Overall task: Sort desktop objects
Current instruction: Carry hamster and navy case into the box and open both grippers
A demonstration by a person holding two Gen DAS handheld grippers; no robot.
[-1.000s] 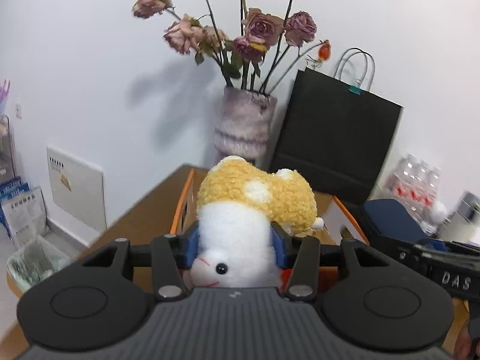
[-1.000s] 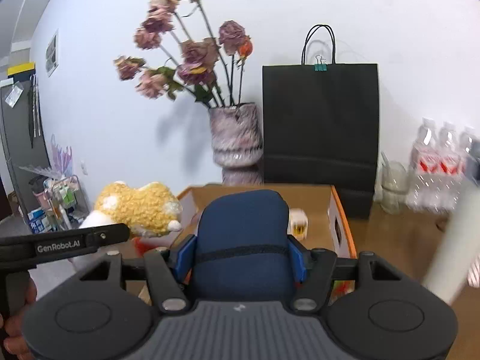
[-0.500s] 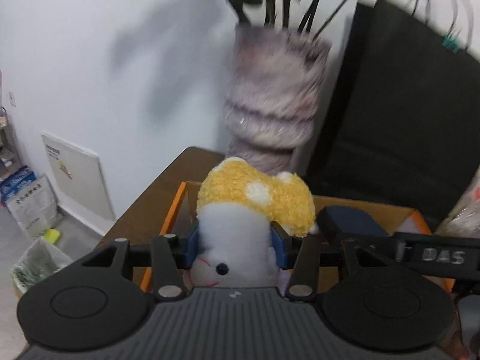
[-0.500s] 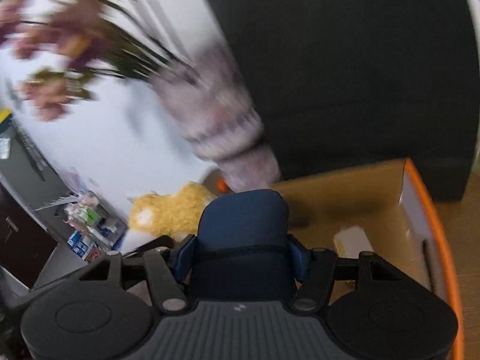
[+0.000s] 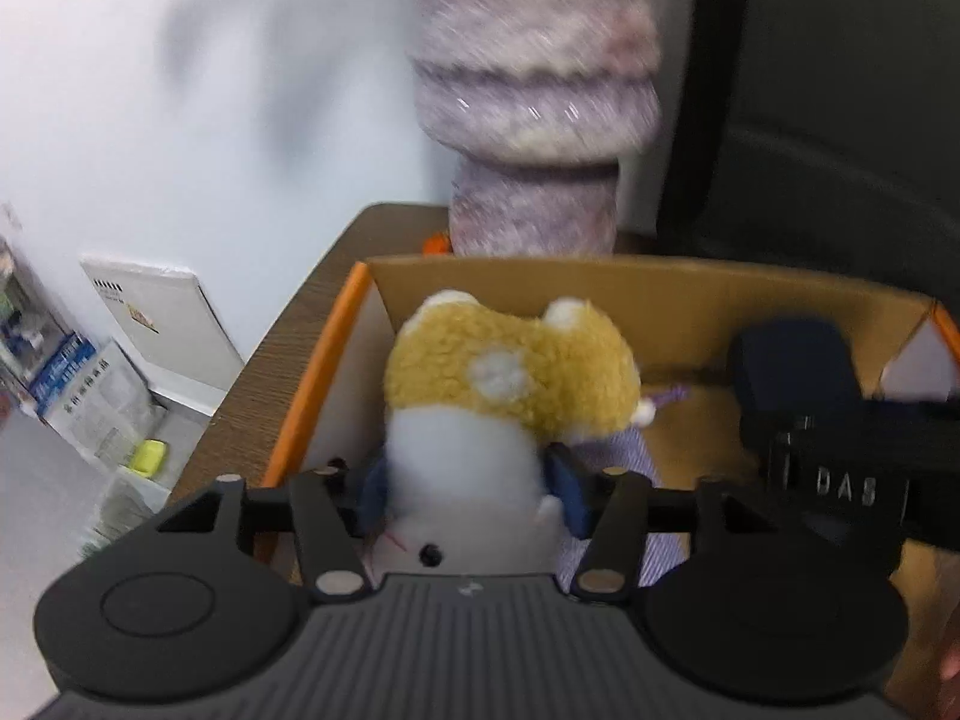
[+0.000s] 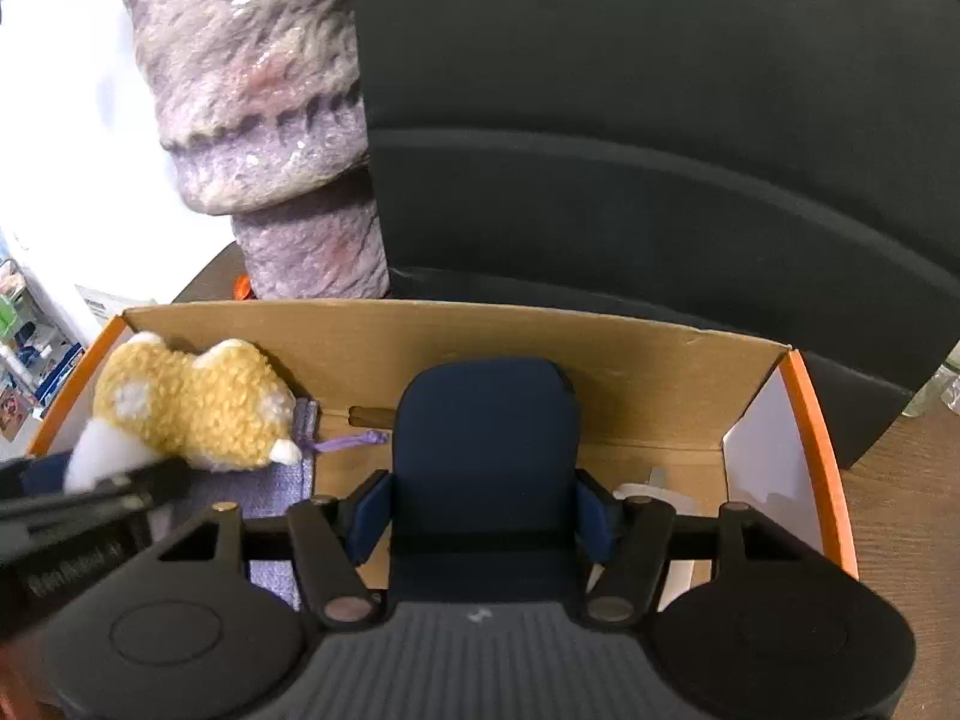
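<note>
My left gripper [image 5: 468,489] is shut on a yellow and white plush toy [image 5: 498,402] and holds it over the left part of an open cardboard box [image 5: 540,282] with orange edges. The toy also shows in the right wrist view [image 6: 198,414]. My right gripper [image 6: 483,516] is shut on a dark blue case [image 6: 483,456] and holds it over the middle of the same box [image 6: 540,354]. The blue case also shows in the left wrist view [image 5: 792,372].
A purple drawstring pouch [image 6: 282,486] and a white object [image 6: 660,498] lie inside the box. A mottled purple vase [image 6: 264,120] and a black paper bag [image 6: 660,150] stand right behind it. The brown table edge [image 5: 270,372] drops off at left.
Both grippers have moved forward and tilted down over the box. The toy and the blue case now hang inside the box opening. Both grips are unchanged.
</note>
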